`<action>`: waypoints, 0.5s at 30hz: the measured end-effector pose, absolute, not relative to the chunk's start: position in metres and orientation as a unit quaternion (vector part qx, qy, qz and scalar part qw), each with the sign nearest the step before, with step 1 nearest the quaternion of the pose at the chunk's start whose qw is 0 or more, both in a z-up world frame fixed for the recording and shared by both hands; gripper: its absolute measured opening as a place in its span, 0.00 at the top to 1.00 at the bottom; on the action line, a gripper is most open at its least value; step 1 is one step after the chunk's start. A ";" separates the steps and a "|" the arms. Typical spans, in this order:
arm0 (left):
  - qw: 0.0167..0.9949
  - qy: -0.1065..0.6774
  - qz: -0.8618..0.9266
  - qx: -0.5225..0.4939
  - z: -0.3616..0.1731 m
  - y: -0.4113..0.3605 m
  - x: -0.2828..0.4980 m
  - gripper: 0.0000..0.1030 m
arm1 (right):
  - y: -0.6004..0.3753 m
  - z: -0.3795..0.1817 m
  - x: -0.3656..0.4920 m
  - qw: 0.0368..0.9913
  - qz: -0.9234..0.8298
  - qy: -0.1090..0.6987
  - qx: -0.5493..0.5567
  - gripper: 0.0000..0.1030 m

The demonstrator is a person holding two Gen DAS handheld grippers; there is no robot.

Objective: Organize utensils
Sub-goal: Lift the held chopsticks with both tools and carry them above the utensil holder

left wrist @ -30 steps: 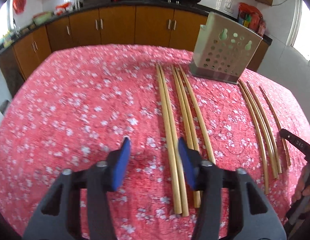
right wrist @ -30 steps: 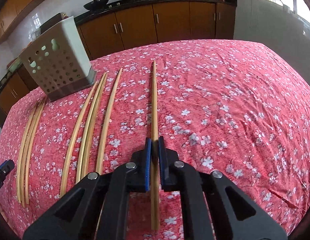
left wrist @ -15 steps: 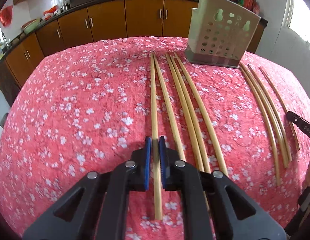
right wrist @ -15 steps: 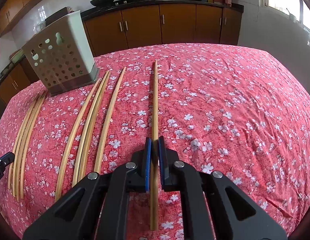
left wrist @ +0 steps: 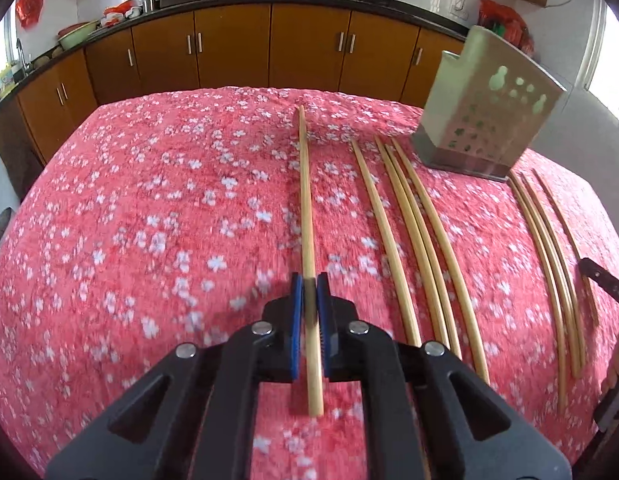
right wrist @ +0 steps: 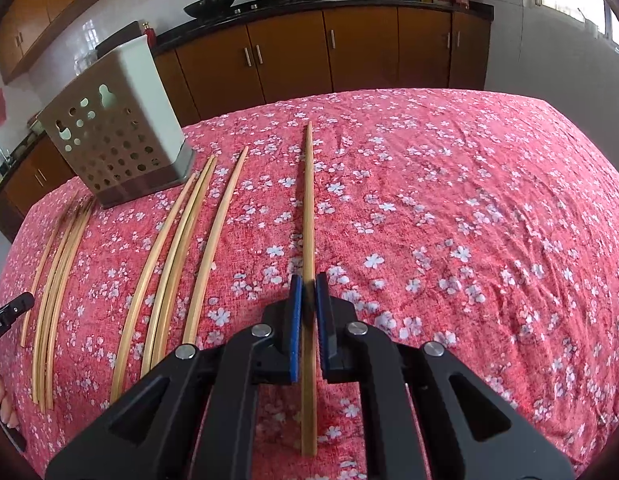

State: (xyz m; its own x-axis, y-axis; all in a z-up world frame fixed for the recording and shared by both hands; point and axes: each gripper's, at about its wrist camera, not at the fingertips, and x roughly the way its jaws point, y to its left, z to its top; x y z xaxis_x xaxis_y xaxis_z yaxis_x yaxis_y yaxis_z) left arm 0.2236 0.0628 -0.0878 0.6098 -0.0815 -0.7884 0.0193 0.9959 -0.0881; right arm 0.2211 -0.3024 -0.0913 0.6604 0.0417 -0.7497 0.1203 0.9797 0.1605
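My left gripper (left wrist: 309, 282) is shut on a pale bamboo chopstick (left wrist: 305, 200) that points away over the red flowered tablecloth (left wrist: 149, 220), with a thin shadow beside it. Three more chopsticks (left wrist: 413, 232) lie to its right, and a further bunch (left wrist: 549, 272) lies past them. The perforated metal utensil holder (left wrist: 489, 120) stands upright at the far right. My right gripper (right wrist: 308, 280) is shut on another chopstick (right wrist: 308, 200), held the same way. In the right wrist view the holder (right wrist: 113, 140) stands far left, with loose chopsticks (right wrist: 181, 260) and a second bunch (right wrist: 57, 280) nearer.
Brown kitchen cabinets (left wrist: 229, 52) and a dark counter with woks run behind the table. The table's far edge (right wrist: 389, 94) drops off just beyond the held chopsticks. A tip of the other gripper (left wrist: 601, 284) shows at the right edge of the left wrist view.
My left gripper went from open around two chopsticks to shut on one, then carried it left, apart from the rest. The right gripper kept its chopstick throughout.
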 end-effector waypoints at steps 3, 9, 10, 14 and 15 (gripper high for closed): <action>0.897 0.441 -0.030 -0.033 -0.088 0.061 0.215 0.90 | -0.302 -0.091 0.213 0.904 -0.019 0.414 0.101 0.92; 0.900 0.435 -0.023 -0.017 -0.088 0.057 0.202 0.91 | -0.301 -0.092 0.194 0.906 -0.019 0.411 0.096 0.92; 0.900 0.435 -0.023 -0.015 -0.088 0.057 0.200 0.91 | -0.300 -0.091 0.192 0.906 -0.019 0.412 0.092 0.92; 0.897 0.440 -0.025 -0.016 -0.085 0.060 0.199 0.92 | -0.306 -0.085 0.191 0.906 -0.015 0.408 0.108 0.93; 0.899 0.438 -0.025 -0.020 -0.081 0.060 0.198 0.92 | -0.308 -0.076 0.184 0.913 -0.016 0.394 0.107 0.93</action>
State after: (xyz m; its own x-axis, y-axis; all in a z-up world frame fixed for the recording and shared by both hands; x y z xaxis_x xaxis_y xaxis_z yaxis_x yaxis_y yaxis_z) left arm 0.1982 0.0602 -0.0814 0.6154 -0.0618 -0.7858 0.0276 0.9980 -0.0569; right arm 0.1837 -0.3084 -0.0761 0.6897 0.0559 -0.7219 0.1131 0.9765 0.1836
